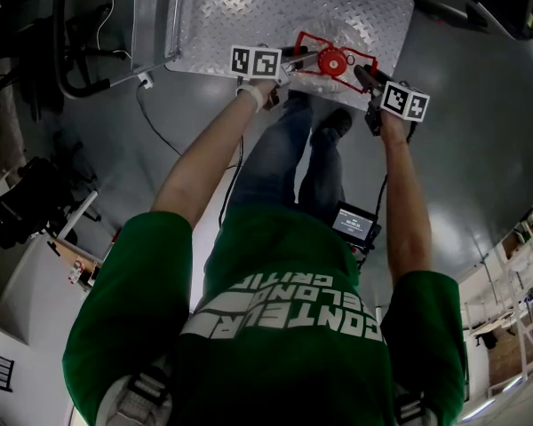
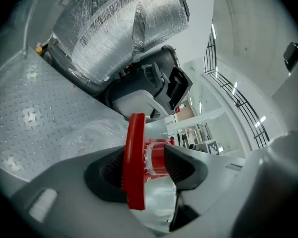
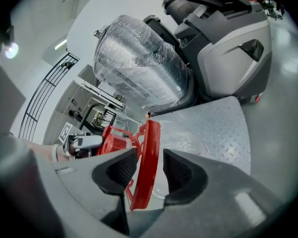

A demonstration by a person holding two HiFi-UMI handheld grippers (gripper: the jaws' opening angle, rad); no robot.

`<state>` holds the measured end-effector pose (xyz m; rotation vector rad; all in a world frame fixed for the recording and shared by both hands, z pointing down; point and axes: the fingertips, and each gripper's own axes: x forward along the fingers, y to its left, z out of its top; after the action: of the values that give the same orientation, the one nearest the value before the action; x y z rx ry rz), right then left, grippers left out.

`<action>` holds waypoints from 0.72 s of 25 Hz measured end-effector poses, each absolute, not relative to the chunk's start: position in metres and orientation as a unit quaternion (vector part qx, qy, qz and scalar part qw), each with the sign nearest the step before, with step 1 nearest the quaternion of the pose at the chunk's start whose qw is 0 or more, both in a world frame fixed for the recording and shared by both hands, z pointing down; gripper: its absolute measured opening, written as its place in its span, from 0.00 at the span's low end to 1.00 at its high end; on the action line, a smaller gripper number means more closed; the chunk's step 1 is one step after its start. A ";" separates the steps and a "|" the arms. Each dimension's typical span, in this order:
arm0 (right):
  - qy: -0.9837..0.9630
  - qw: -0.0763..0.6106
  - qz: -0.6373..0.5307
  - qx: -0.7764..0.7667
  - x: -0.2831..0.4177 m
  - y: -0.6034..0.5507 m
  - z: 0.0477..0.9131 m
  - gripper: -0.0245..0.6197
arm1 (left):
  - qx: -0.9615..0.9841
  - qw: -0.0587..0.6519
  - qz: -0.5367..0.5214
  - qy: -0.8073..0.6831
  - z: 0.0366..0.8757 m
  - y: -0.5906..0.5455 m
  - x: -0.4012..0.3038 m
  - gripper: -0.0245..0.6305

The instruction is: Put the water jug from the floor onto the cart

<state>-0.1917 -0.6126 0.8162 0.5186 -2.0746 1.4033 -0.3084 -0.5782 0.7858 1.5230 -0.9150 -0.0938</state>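
Observation:
The clear water jug (image 1: 331,32) stands on the cart's diamond-plate deck (image 1: 240,11), near its front edge. A red handle frame (image 1: 333,61) with a red cap crowns it. My left gripper (image 1: 307,58) reaches the frame's left bar and my right gripper (image 1: 364,74) its right bar. In the left gripper view the red bar (image 2: 134,157) stands between the jaws of the left gripper (image 2: 145,165), with the cap behind it. In the right gripper view the other bar (image 3: 148,155) stands inside the right gripper (image 3: 150,170), with a gap on either side. Both grippers are open.
The cart's upright push handle (image 1: 151,25) rises at the deck's left end. A cable (image 1: 155,122) runs over the grey floor. A plastic-wrapped machine (image 2: 119,29) and a grey machine (image 3: 228,48) stand beyond the cart. The person's shoes (image 1: 338,122) meet the deck's edge.

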 end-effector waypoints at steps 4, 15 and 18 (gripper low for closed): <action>-0.777 0.293 0.519 0.200 -0.185 -0.615 0.810 0.31 | 0.670 0.618 -0.016 -0.411 0.786 -0.577 -0.315 0.45; -0.792 0.284 0.499 0.205 -0.163 -0.617 0.766 0.31 | 0.663 0.571 -0.061 -0.481 0.740 -0.582 -0.353 0.41; -0.799 0.282 0.493 0.197 -0.158 -0.613 0.750 0.31 | 0.666 0.551 -0.081 -0.496 0.716 -0.580 -0.352 0.36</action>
<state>-0.1576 -0.6131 0.7500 0.5274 -2.1391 1.3209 -0.3521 -0.5801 0.7157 1.5758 -1.1738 -0.1914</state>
